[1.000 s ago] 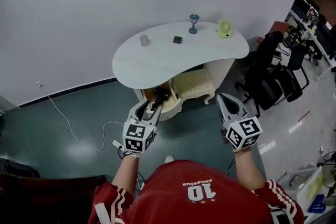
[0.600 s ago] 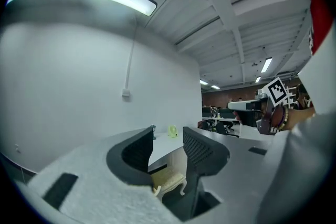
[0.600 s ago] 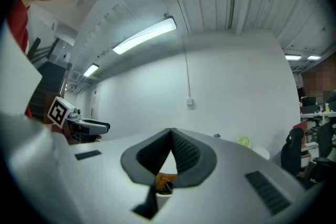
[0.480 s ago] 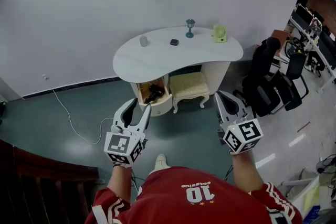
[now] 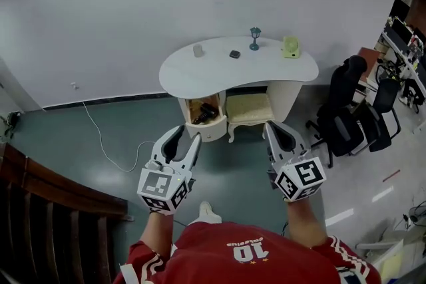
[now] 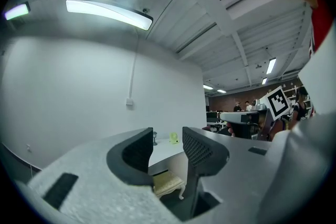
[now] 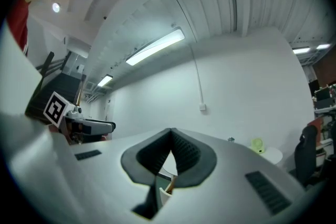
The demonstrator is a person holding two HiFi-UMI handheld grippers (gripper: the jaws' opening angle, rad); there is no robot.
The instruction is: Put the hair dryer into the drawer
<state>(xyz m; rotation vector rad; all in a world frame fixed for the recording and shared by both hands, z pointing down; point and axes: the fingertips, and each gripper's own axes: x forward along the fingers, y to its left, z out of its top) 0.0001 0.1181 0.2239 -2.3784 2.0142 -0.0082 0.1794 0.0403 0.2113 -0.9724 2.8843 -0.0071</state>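
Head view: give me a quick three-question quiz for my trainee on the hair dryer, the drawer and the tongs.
1. True or false: the hair dryer lies on top of the white table.
2. Multiple choice: the right tongs are A) wide open, B) shut, C) clamped on the hair dryer.
3. Fill in: the drawer under the table stands ____.
Key: 1 false, it lies inside the drawer. 2 B. By contrast the left tongs are open with nothing between them, having just closed a little. 3 open.
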